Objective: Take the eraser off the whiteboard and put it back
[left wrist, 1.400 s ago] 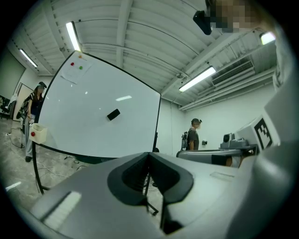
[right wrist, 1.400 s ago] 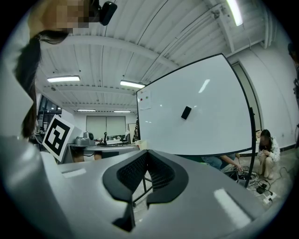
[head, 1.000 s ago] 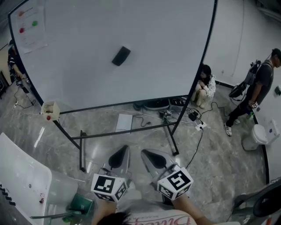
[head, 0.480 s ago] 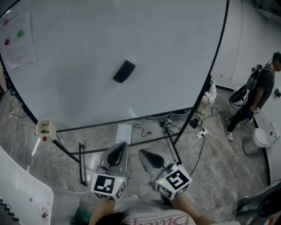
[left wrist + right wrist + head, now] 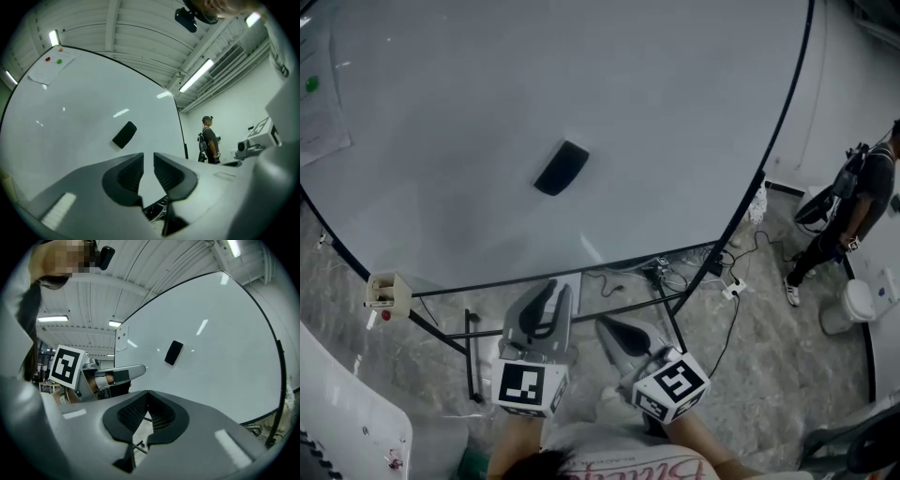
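Left tongs (image 5: 551, 289) have just cracked open a bit, nothing between them; right tongs (image 5: 606, 324) are closed and empty. Tilted black rectangular eraser (image 5: 562, 168) sits on the big white whiteboard (image 5: 694, 112), well ahead of and above both. Probably light and stiff, so pinch its long sides. Bare board all round, black frame (image 5: 788, 103) far right.

Light: bright, even, from ceiling strip lights (image 5: 202, 75) | Glare: pale streak reflections on whiteboard (image 5: 84, 126); duller grey in head view | Shadows: faint, diffuse | Distortion: heavy fisheye, black corners in both gripper views; head view bows the board's edge | Focus: close foreground soft
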`<state>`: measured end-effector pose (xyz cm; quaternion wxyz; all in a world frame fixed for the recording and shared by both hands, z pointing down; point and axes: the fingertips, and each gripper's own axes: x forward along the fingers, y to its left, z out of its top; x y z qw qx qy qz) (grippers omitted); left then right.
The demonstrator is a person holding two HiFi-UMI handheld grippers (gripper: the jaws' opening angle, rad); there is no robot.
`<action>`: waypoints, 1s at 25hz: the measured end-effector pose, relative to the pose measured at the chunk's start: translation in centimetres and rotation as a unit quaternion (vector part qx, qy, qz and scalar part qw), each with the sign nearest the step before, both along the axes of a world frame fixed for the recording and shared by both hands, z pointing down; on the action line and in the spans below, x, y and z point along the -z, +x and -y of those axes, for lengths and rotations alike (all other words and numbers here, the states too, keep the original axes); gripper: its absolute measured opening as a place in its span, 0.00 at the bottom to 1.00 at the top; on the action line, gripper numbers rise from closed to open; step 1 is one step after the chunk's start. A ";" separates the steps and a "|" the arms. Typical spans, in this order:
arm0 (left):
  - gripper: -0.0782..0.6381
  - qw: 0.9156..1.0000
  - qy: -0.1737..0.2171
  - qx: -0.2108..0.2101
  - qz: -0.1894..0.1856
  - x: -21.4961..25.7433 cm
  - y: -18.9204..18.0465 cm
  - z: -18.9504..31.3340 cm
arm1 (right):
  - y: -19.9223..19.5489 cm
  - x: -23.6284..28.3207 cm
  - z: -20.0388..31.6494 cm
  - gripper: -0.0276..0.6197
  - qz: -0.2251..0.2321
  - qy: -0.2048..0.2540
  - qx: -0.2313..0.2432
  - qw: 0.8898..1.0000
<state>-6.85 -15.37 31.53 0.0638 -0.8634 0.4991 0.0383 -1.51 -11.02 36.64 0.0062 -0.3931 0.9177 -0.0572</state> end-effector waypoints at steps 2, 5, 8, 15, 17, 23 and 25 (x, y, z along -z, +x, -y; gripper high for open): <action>0.22 1.000 0.008 0.010 0.001 1.0 0.4 1.5 | 0.2 0.4 1.4 0.05 0.000 0.004 0.005 1.000; 0.24 0.999 0.021 0.029 0.008 2.2 0.8 3.9 | 0.5 1.0 3.5 0.05 -0.001 0.013 0.016 1.000; 0.27 0.998 0.033 0.056 0.013 3.4 0.8 6.2 | 0.9 1.7 5.5 0.05 -0.001 0.021 0.026 0.999; 0.35 0.991 0.057 0.115 0.037 5.6 0.1 10.9 | 1.0 2.5 9.0 0.05 -0.001 0.034 0.054 0.998; 0.37 0.986 0.077 0.130 0.071 6.5 0.2 11.8 | 1.0 2.4 9.7 0.05 -0.002 0.034 0.060 0.998; 0.44 0.959 0.111 0.180 0.191 6.7 0.6 14.0 | 1.2 1.9 11.3 0.05 0.005 0.026 0.058 0.998; 0.46 0.956 0.112 0.180 0.205 6.7 0.9 14.6 | 1.1 2.0 11.5 0.05 0.007 0.027 0.055 0.998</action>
